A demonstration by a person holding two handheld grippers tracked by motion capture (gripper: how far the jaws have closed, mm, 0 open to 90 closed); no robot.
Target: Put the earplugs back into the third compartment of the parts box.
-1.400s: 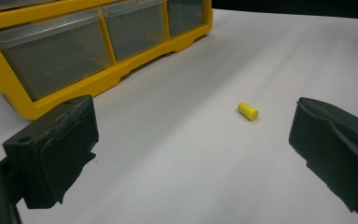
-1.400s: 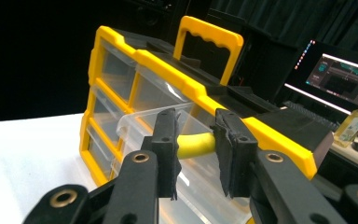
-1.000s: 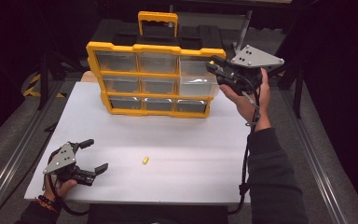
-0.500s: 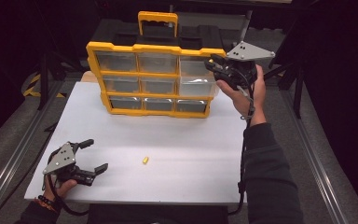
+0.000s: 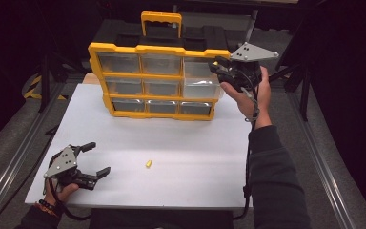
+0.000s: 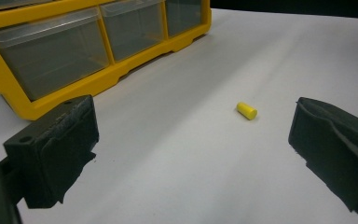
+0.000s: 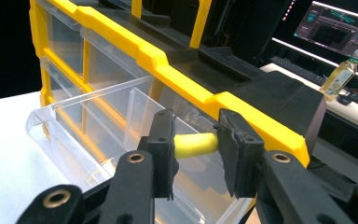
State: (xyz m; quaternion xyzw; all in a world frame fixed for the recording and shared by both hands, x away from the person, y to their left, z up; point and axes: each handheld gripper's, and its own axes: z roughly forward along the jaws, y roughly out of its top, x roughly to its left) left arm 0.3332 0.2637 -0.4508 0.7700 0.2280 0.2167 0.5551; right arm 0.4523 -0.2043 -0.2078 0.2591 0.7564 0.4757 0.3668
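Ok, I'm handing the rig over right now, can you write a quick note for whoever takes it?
Right claw: over the pulled-out clear drawer at the right of the yellow organizer, with a yellow plug between its pads. Its jaws have just been opening a little; the plug is still between them.
Left claw: open, empty, resting on the white table near its front left corner.
A second yellow plug lies on the table in front of the left claw.
Done: first plug brought above the drawer.
Left: drop it in, then probably fetch the second plug and push the drawer shut.

Left gripper rests with jaws wide; right gripper jaws pinched.
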